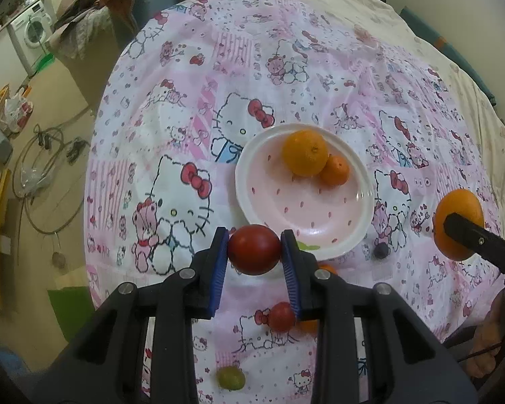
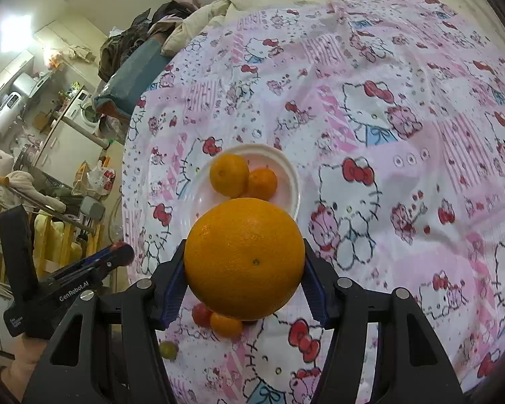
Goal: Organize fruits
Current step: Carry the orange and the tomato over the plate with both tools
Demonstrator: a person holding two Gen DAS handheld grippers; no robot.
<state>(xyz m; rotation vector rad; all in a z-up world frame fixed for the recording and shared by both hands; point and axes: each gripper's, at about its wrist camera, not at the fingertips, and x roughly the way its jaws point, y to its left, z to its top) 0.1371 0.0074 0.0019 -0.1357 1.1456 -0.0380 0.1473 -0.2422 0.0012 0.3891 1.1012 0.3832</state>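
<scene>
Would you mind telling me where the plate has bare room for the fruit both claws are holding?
The plate is bare across its near and left side; the two oranges crowd its far edge. Off the plate, the near cloth is cluttered with a small tomato and a grape.

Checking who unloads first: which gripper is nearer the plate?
Left, it seems. The left gripper, shut on the red tomato, hangs right at the plate's near rim. The right gripper, holding the large orange, sits farther off to its side.

Both wrist views look down close over the bed, sharing the plate (image 1: 365, 198) (image 2: 294, 181)
</scene>
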